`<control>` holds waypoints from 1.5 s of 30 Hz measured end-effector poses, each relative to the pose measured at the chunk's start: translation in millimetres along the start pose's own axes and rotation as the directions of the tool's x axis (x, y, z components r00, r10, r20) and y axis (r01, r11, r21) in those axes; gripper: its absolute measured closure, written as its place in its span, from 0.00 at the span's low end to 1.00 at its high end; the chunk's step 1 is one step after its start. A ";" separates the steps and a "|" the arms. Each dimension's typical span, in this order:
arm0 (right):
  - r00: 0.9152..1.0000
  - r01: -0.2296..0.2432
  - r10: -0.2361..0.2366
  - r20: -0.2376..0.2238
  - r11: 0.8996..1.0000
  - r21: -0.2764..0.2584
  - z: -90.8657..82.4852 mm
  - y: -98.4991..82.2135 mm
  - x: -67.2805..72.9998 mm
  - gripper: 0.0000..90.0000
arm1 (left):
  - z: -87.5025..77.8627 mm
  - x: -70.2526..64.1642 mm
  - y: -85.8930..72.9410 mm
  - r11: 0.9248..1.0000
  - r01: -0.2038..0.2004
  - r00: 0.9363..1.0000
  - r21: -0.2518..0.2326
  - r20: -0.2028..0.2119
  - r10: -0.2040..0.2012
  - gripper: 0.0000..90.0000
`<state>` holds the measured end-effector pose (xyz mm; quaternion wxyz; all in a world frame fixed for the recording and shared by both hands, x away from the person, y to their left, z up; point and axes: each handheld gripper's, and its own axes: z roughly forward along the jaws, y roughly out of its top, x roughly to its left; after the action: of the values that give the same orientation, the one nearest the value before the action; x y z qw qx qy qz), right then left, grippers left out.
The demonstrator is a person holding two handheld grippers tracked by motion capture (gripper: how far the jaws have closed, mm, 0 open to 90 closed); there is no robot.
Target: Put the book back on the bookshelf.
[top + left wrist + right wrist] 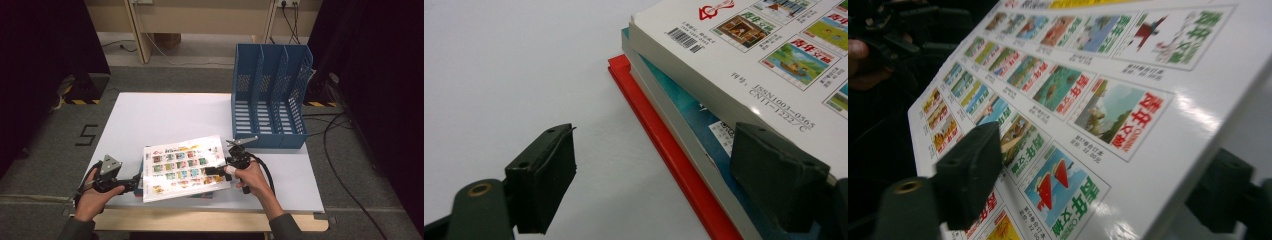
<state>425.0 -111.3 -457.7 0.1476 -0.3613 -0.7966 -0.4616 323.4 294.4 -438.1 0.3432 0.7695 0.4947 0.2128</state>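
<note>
Jaws of the right gripper [218, 170] straddle the right edge of the top magazine [183, 167], one black pad above the glossy cover and one beneath it; in the right gripper view the cover slants up between them with a sliver of gap at the upper pad, so I judge the jaws apart around the edge rather than clamped, though I cannot be sure the lower pad is clear. Left gripper [134, 183] sits at the stack's opposite side, jaws apart; in the left gripper view one pad stands over bare table and the other lies beside the lower corner of the stack, pressing on nothing that I can see.

Outward from there, the magazine with its grid of small cover pictures lies on a teal book [684, 107] and a red book [659, 135], all at the near middle of the white table [165, 115]; its right side looks lifted off the books below. Farther back, at the table's right rear, stands a blue file rack [270, 95] with upright slots, well apart from the stack.

As for handling, the magazine looks thick yet limp, moderately heavy, with a slick coated cover; a pinch at one edge will likely let it sag or slide, so hold deep over the spine-side edge or grip both short edges.
</note>
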 end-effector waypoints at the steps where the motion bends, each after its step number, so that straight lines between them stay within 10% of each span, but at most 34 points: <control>1: 1.000 0.000 0.000 0.000 1.000 0.000 0.0 0.0 0.0 0.29 | 0.0 0.0 0.0 1.000 0.000 1.000 0.000 0.000 0.000 0.20; 8: 0.997 0.057 -0.054 0.049 0.996 -0.069 -10.5 4.6 7.7 0.58 | 1.8 -2.3 -0.1 1.000 0.001 1.000 -0.006 0.012 -0.001 0.20; 14: 1.000 0.017 -0.018 -0.018 0.995 -0.095 2.6 9.1 2.7 0.62 | 2.3 -3.0 -0.5 1.000 0.007 1.000 -0.012 0.013 -0.007 0.20; 23: 0.998 0.052 -0.050 0.024 0.996 -0.074 2.1 19.8 15.6 0.71 | 3.5 0.2 -2.5 1.000 0.012 0.999 -0.026 0.032 -0.011 0.19; 28: 0.995 0.094 -0.092 0.041 0.995 -0.044 -5.7 34.9 30.0 0.75 | 9.5 16.8 -8.8 0.993 0.112 0.986 -0.043 0.132 -0.105 0.16; 36: 0.991 0.126 -0.126 0.044 0.992 -0.016 -14.0 56.4 47.5 0.79 | 10.5 25.8 -9.9 0.982 0.177 0.977 -0.068 0.137 -0.166 0.17; 45: 0.991 0.104 -0.106 0.087 0.994 0.023 -11.9 64.9 50.9 0.78 | 8.7 18.0 -7.8 0.989 0.134 0.986 -0.069 0.104 -0.126 0.21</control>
<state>434.7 -78.6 -381.6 0.0911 -0.3376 -0.8244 -0.4450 332.0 310.1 -450.0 0.4097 0.7316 0.5178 0.1699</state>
